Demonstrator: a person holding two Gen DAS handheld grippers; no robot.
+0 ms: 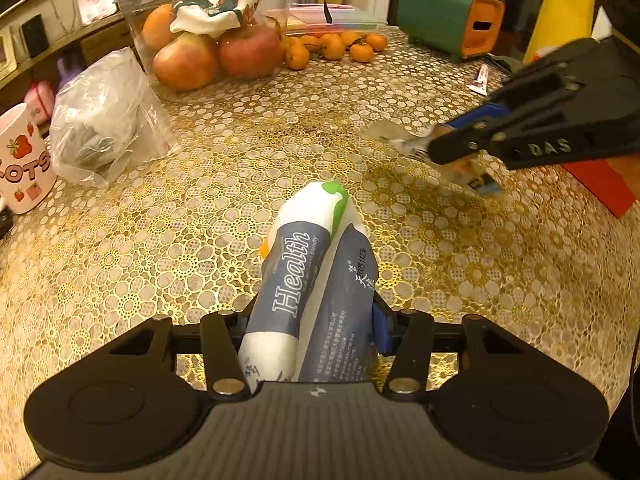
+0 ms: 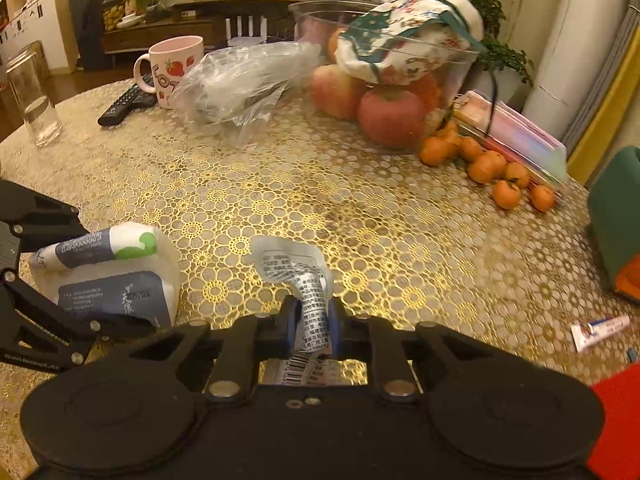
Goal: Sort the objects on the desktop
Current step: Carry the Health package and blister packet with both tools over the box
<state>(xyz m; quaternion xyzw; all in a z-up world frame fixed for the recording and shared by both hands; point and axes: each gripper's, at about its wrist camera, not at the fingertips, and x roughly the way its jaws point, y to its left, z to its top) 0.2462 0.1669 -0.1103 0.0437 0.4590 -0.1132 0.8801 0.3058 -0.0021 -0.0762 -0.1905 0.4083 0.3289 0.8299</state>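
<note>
A soft white and grey-blue tissue pack (image 1: 304, 248), printed "Health", sticks out between the fingers of my left gripper (image 1: 308, 320), which is shut on it just above the gold lace tablecloth (image 1: 240, 160). The same pack (image 2: 108, 276) shows at the lower left of the right wrist view. My right gripper (image 2: 314, 316) is shut on a crumpled silvery wrapper (image 2: 288, 264) with printed text and a barcode, pinched between its blue pads. In the left wrist view that gripper (image 1: 452, 148) comes in from the right, the wrapper (image 1: 390, 136) hanging from its tips.
At the back stand a clear bowl (image 1: 134, 28) of apples under a patterned cloth, loose mandarins (image 1: 332, 46) and a green and orange box (image 1: 448, 16). A plastic bag (image 1: 104, 120) and a strawberry mug (image 1: 24, 160) sit left. A small tube (image 2: 600, 330), a remote (image 2: 128, 104) and a glass (image 2: 36, 108) lie around.
</note>
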